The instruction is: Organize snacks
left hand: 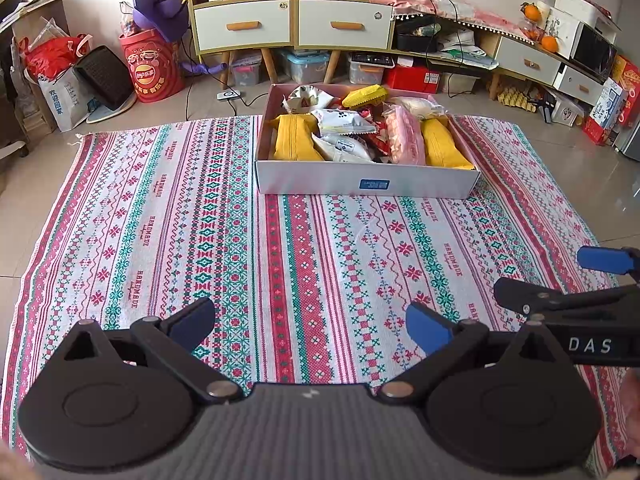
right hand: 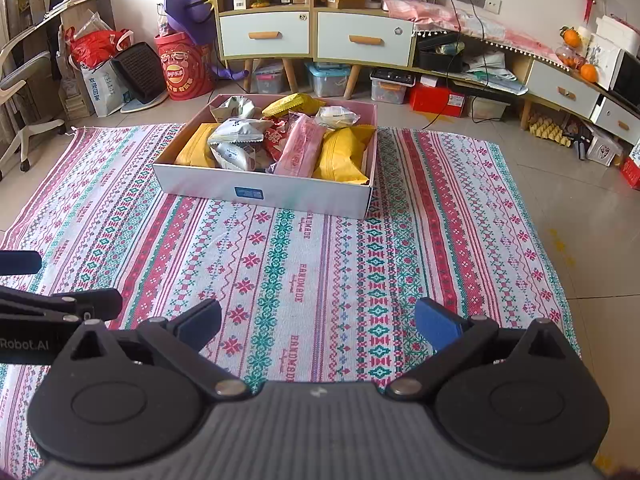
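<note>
A shallow white cardboard box point(left hand: 320, 178) point(right hand: 200, 186) sits on the far part of a patterned cloth point(left hand: 200, 220) point(right hand: 320, 272). It holds several snack packets: yellow packs point(left hand: 294, 138) point(right hand: 340, 154), a pink pack point(left hand: 406, 140) point(right hand: 298, 148), white packs point(left hand: 340, 122) point(right hand: 236, 132). My left gripper point(left hand: 312, 326) hovers open over the near cloth, well short of the box, holding nothing. My right gripper point(right hand: 318, 326) is open too, beside the left one and equally far from the box. Each gripper shows at the other view's edge.
Beyond the cloth, low cabinets with drawers point(left hand: 292, 24) point(right hand: 316, 36) line the wall, with plastic bins point(left hand: 304, 66) beneath them. A red snack bucket point(left hand: 154, 70) point(right hand: 182, 70), bags point(left hand: 60, 76) and an office chair point(right hand: 24, 120) stand at the left. Tiled floor surrounds the cloth.
</note>
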Action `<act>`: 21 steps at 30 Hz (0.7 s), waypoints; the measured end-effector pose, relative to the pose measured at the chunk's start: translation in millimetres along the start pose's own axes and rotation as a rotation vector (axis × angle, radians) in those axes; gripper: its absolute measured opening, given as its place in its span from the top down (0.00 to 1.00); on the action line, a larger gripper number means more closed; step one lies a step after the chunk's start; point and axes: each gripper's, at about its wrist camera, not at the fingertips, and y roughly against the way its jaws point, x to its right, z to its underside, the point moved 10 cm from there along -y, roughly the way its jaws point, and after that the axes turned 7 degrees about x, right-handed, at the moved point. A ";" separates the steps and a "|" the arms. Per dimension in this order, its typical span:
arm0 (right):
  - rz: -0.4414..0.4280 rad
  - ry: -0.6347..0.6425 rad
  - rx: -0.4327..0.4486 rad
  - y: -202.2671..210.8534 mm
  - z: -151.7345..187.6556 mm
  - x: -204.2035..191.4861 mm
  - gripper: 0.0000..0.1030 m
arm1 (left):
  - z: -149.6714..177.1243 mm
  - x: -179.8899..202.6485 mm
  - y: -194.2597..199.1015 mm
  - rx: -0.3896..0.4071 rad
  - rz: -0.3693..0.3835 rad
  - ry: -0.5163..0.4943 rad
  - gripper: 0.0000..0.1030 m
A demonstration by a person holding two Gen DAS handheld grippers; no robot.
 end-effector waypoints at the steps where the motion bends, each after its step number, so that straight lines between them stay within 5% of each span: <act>1: 0.000 -0.001 -0.001 -0.1 0.3 -0.1 0.00 | 0.2 0.2 0.1 0.000 0.001 0.000 0.00; 21: -0.001 -0.002 -0.003 -0.1 0.7 -0.4 0.00 | -0.2 -0.1 1.1 -0.004 0.013 0.005 0.00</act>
